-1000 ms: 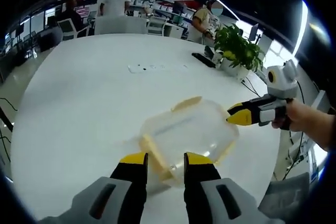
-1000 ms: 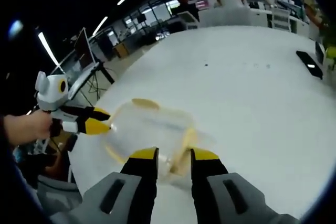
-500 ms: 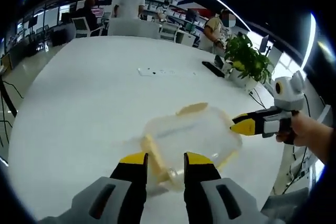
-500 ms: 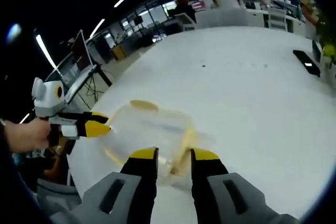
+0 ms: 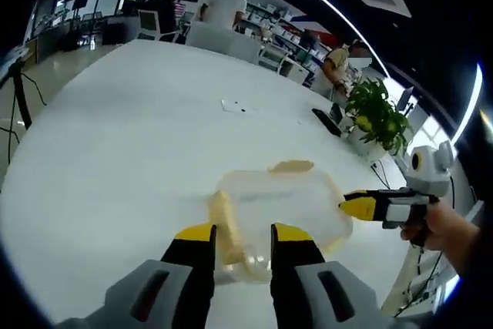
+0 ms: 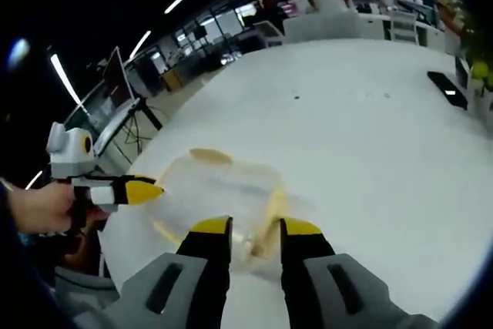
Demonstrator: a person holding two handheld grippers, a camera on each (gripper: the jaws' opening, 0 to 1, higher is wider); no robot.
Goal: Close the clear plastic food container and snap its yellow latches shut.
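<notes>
The clear plastic food container lies on the white table with its lid on. One yellow latch runs between the tips of my left gripper, whose jaws stand a narrow gap apart, pinching that end. A second yellow latch sits on the far side. My right gripper comes in from the right, its tips at the container's other end. In the right gripper view, the container reaches between the tips of my right gripper, beside a yellow latch. The left gripper touches its left edge.
A potted plant and a black flat device stand near the table's far right edge. A small white item lies mid-table. People and chairs are beyond the far end. The table edge runs close behind the container.
The left gripper's view has swung, so the room behind looks shifted. The container stays between both pairs of jaws. The right gripper's view is almost unchanged.
</notes>
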